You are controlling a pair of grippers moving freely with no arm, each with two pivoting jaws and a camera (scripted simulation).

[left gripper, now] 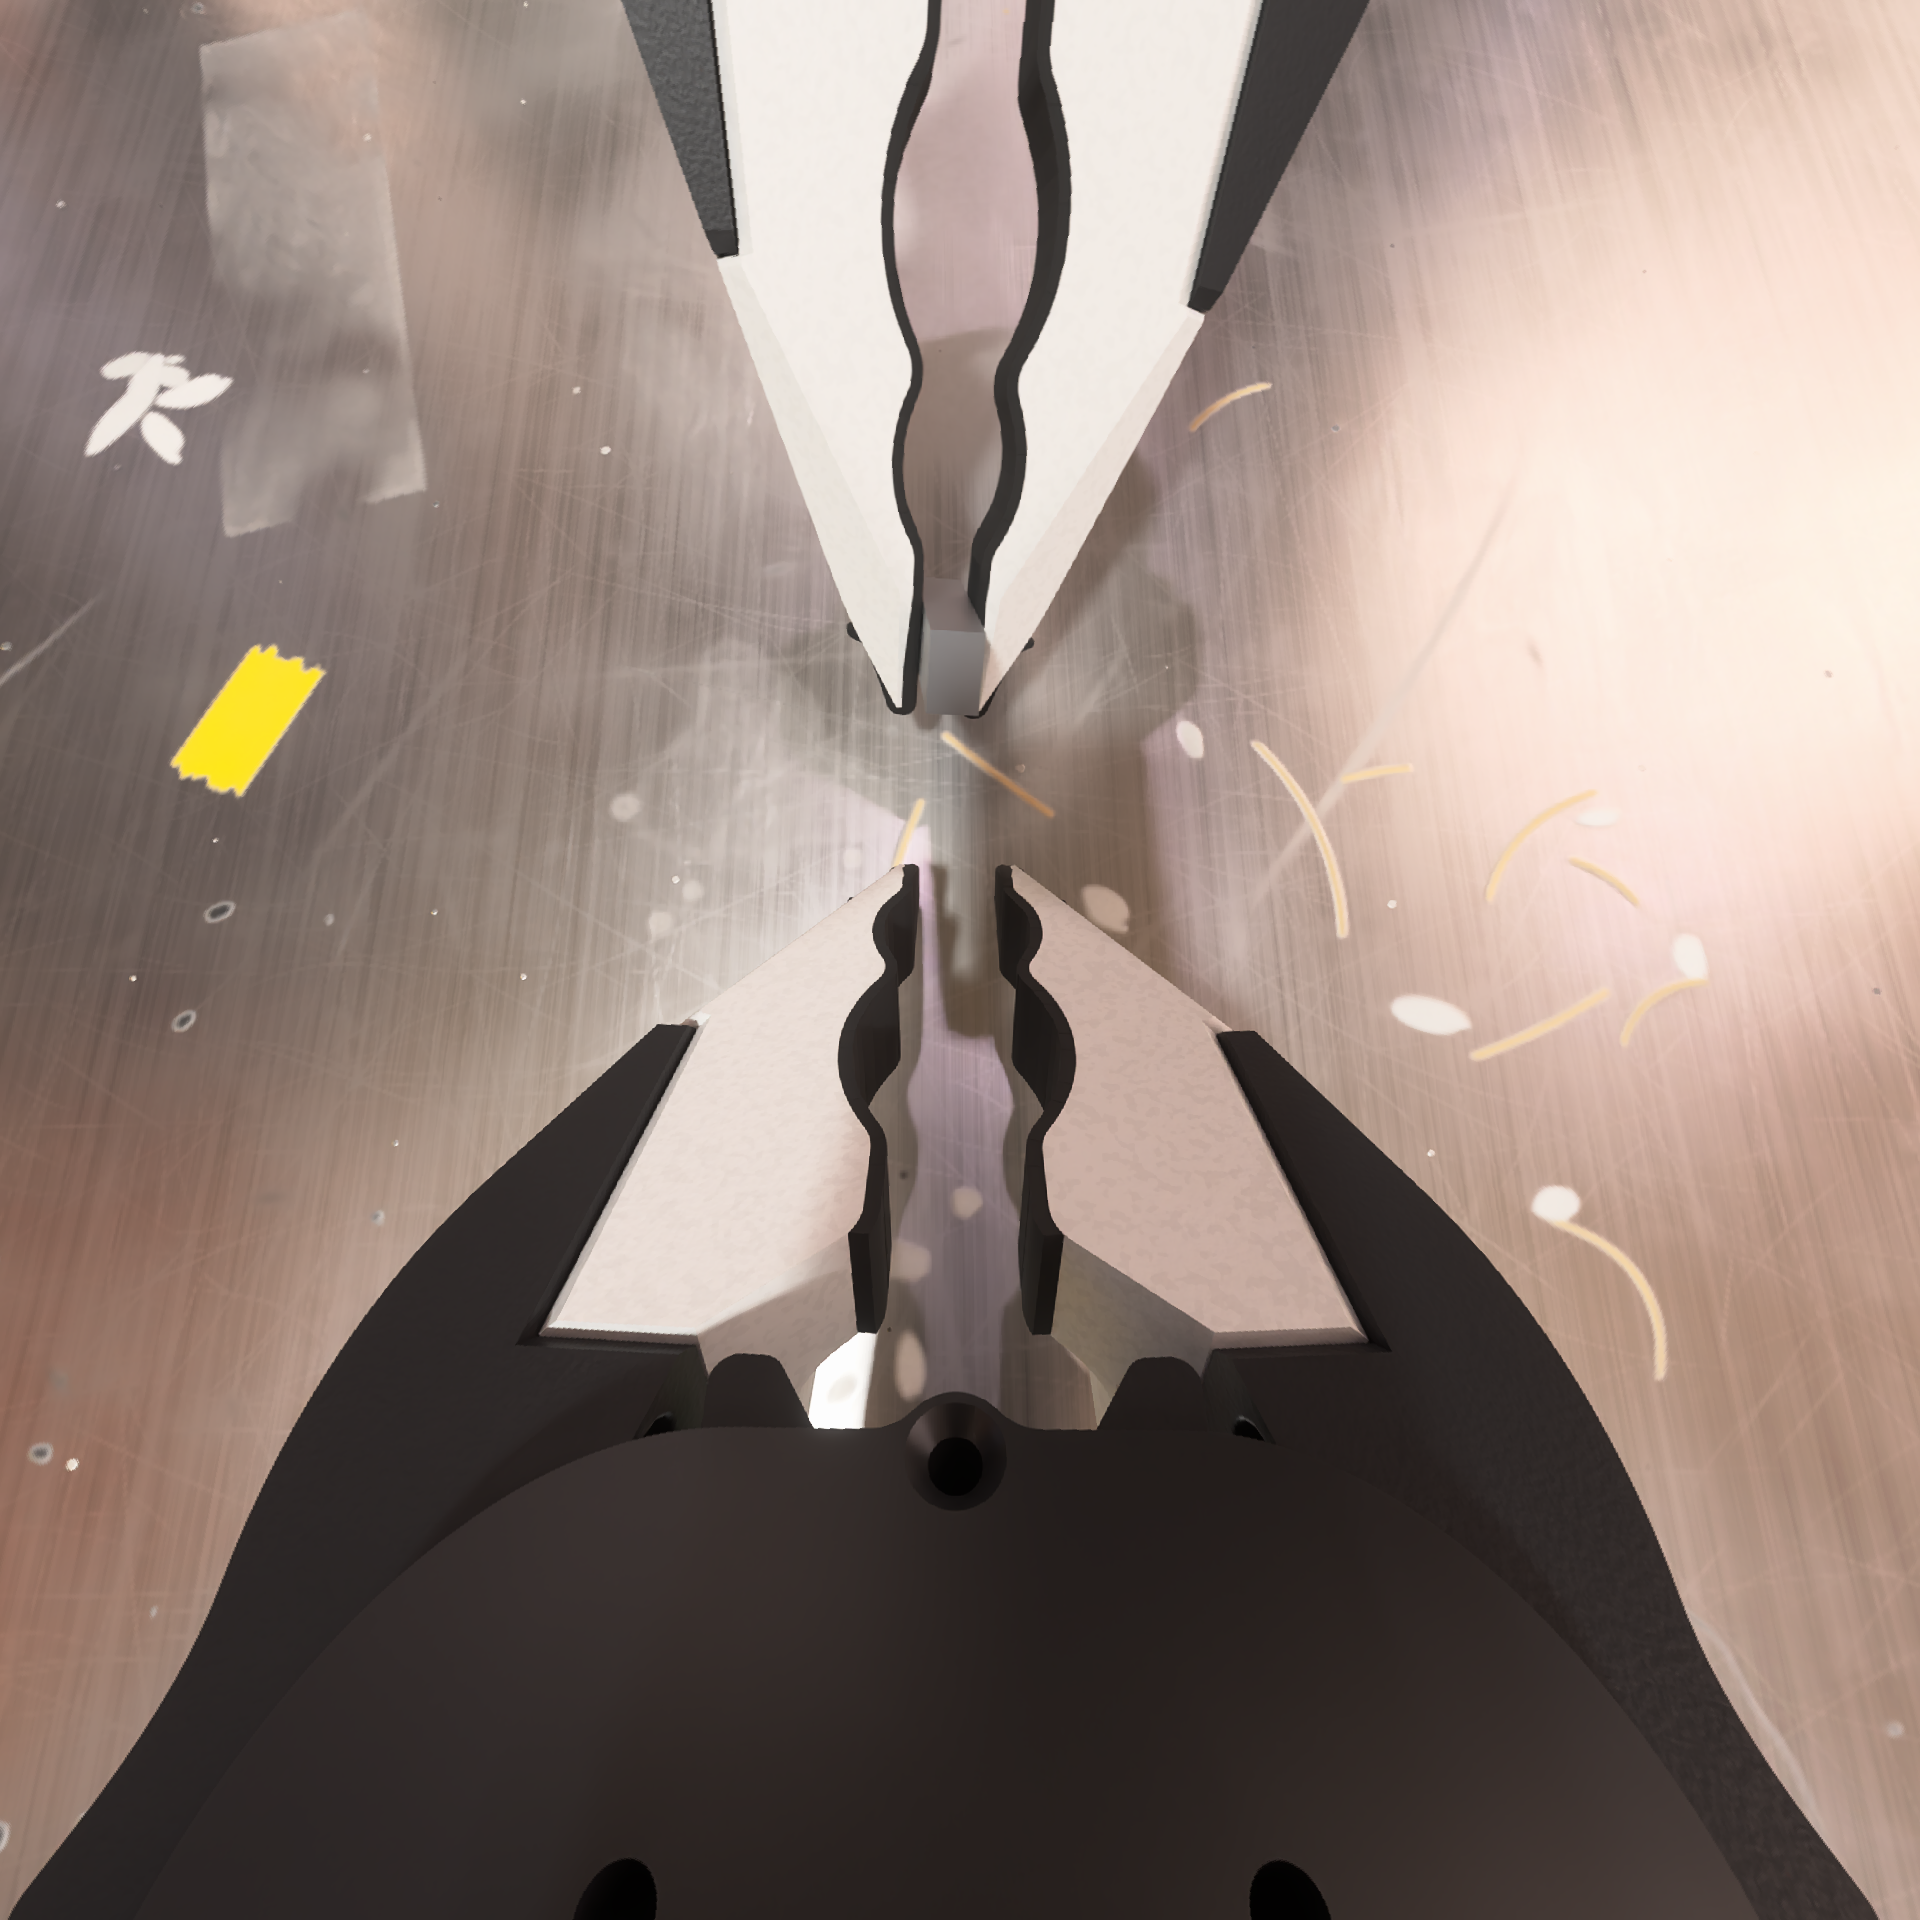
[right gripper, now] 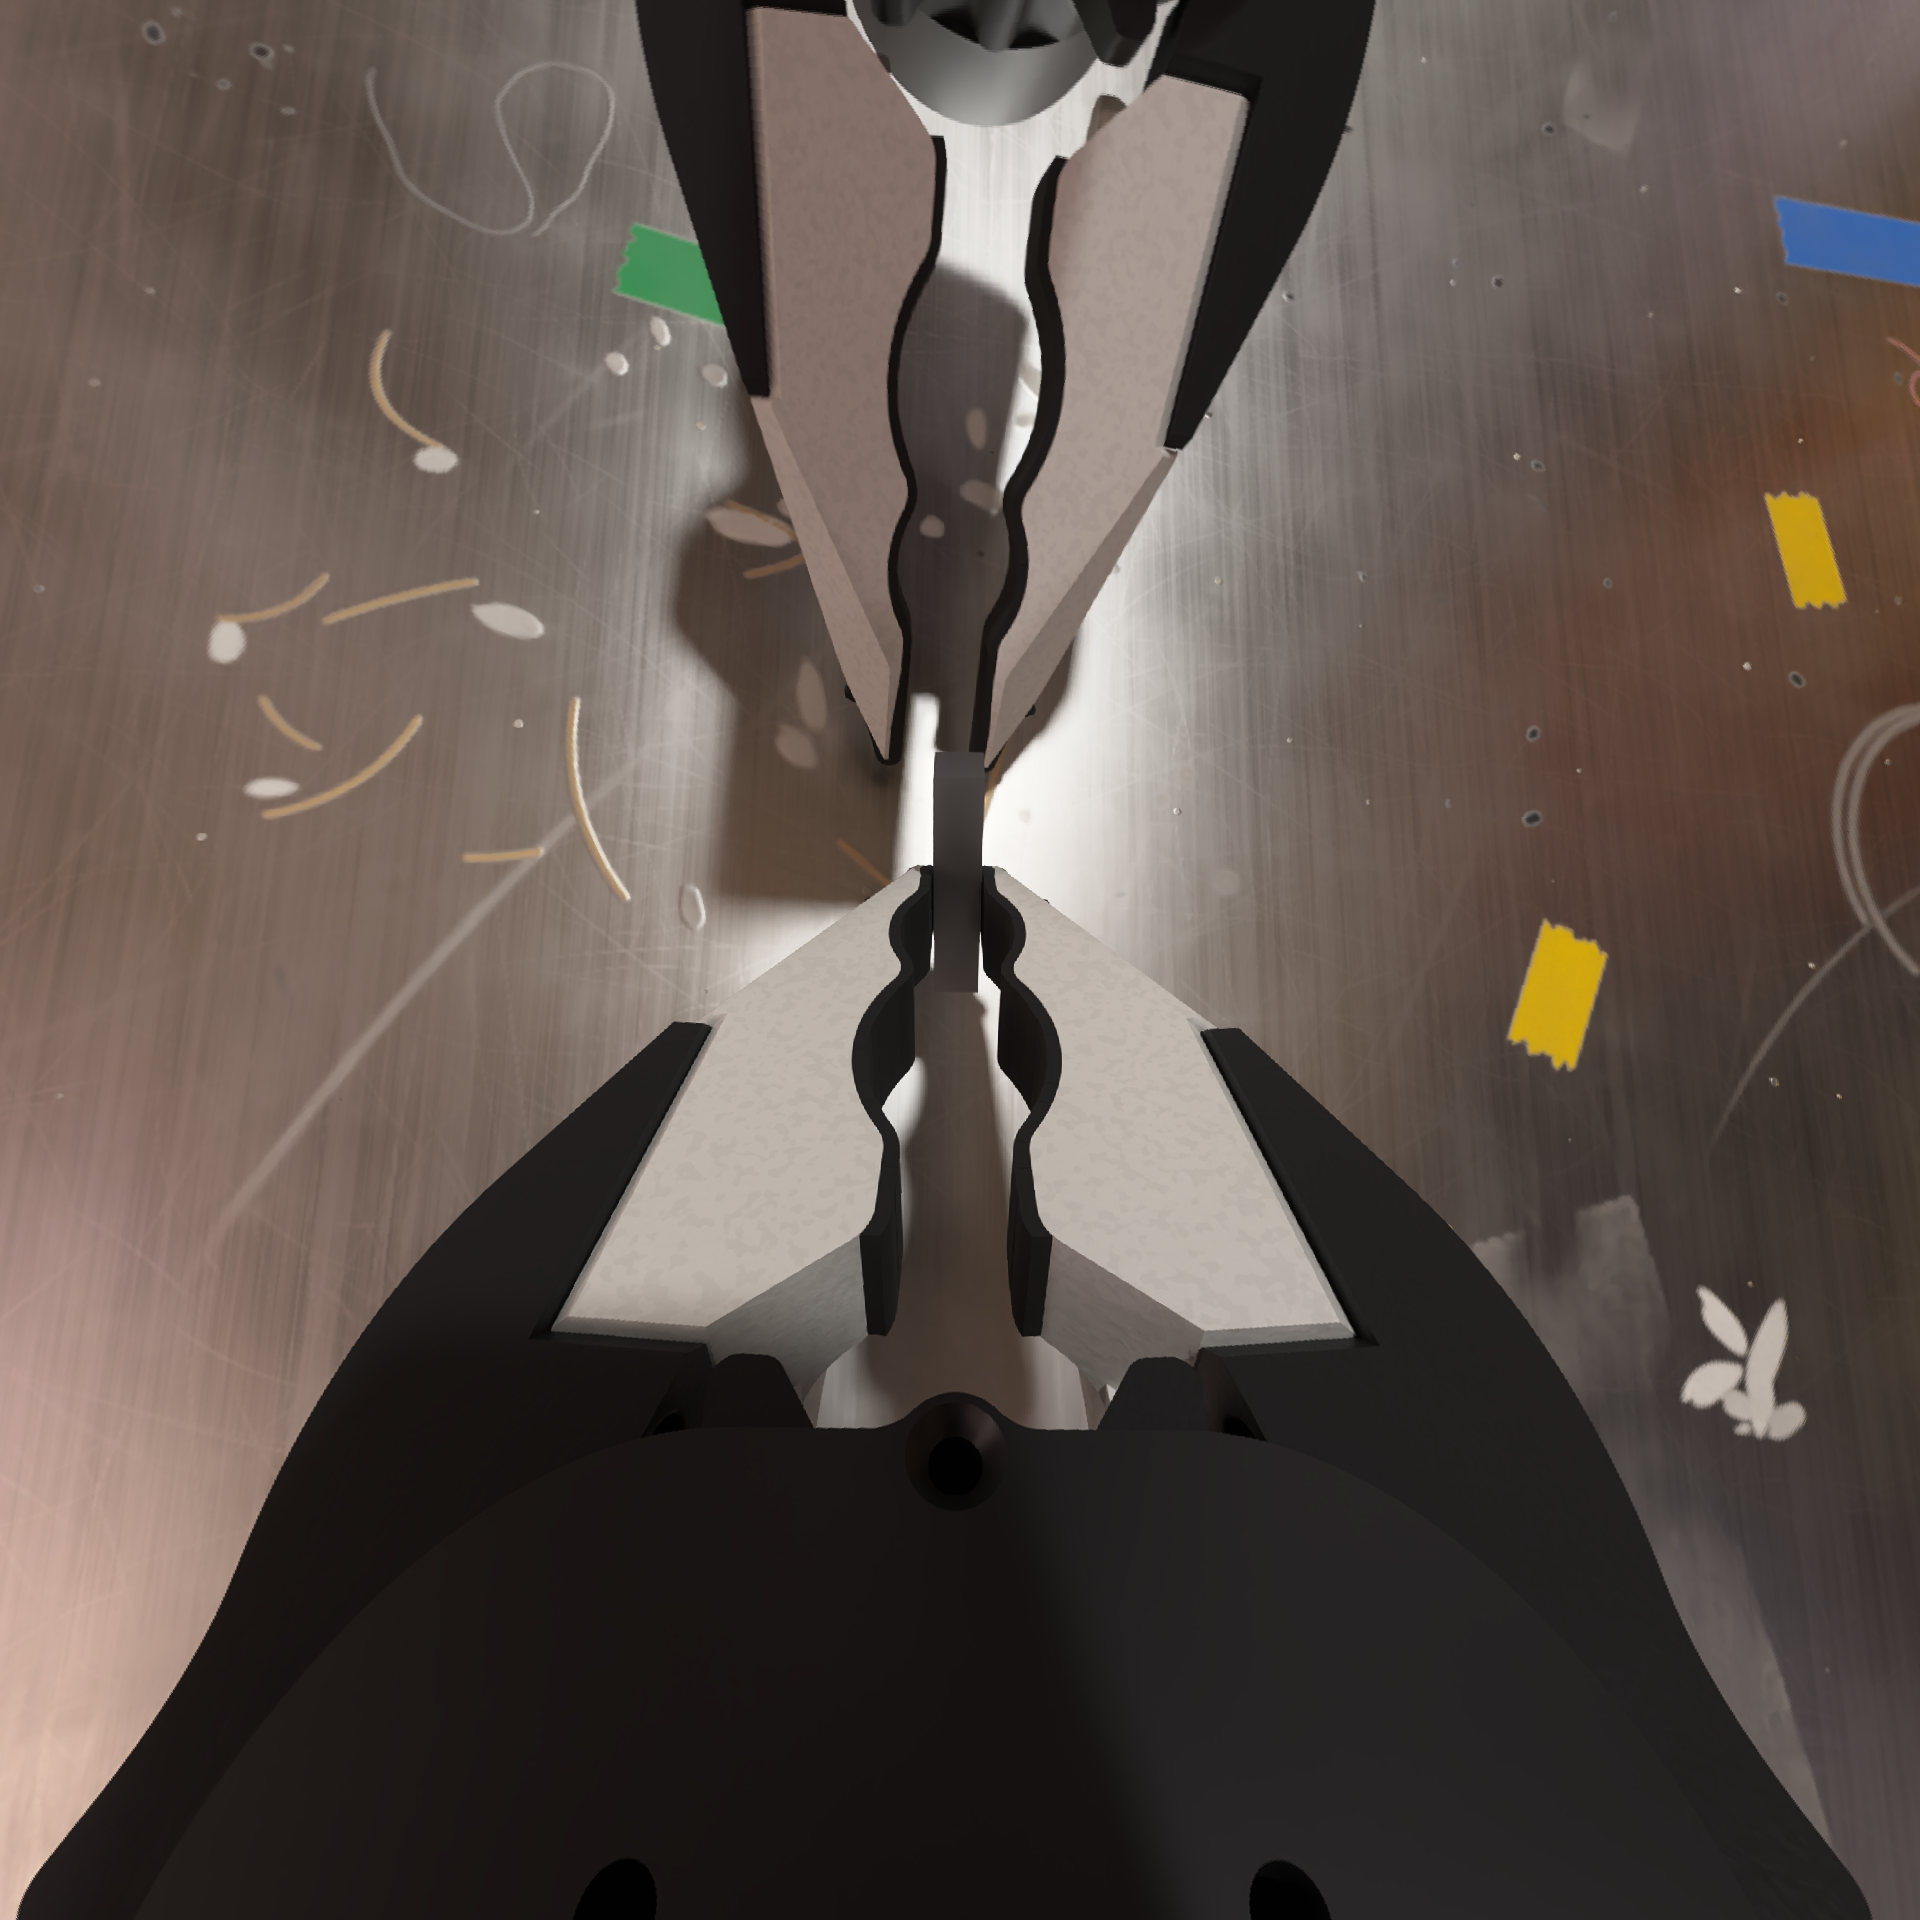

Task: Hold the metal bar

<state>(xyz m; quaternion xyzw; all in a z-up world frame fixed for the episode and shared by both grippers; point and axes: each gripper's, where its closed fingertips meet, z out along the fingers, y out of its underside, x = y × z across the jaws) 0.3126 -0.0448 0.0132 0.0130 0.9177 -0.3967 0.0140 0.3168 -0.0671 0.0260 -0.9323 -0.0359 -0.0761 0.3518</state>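
Note:
The metal bar (right gripper: 956, 831) is a short grey square-section bar held above a brushed metal tabletop (right gripper: 1351, 727). My right gripper (right gripper: 956, 883) is shut on it near the fingertips. In the left wrist view the right gripper (left gripper: 945, 696) comes from the top with the bar's end (left gripper: 951, 665) showing between its tips. My left gripper (left gripper: 953, 883) faces it tip to tip, its jaws a narrow gap apart and empty. In the right wrist view the left gripper (right gripper: 940, 748) has its tips right at the bar's far end, not closed on it.
Tape scraps lie flat on the tabletop: yellow (left gripper: 247, 732) and clear (left gripper: 307, 312) in the left wrist view, green (right gripper: 670, 275), blue (right gripper: 1849, 244) and yellow (right gripper: 1555, 992) in the right wrist view. Crumbs and thin fibres (left gripper: 1309, 831) are scattered around.

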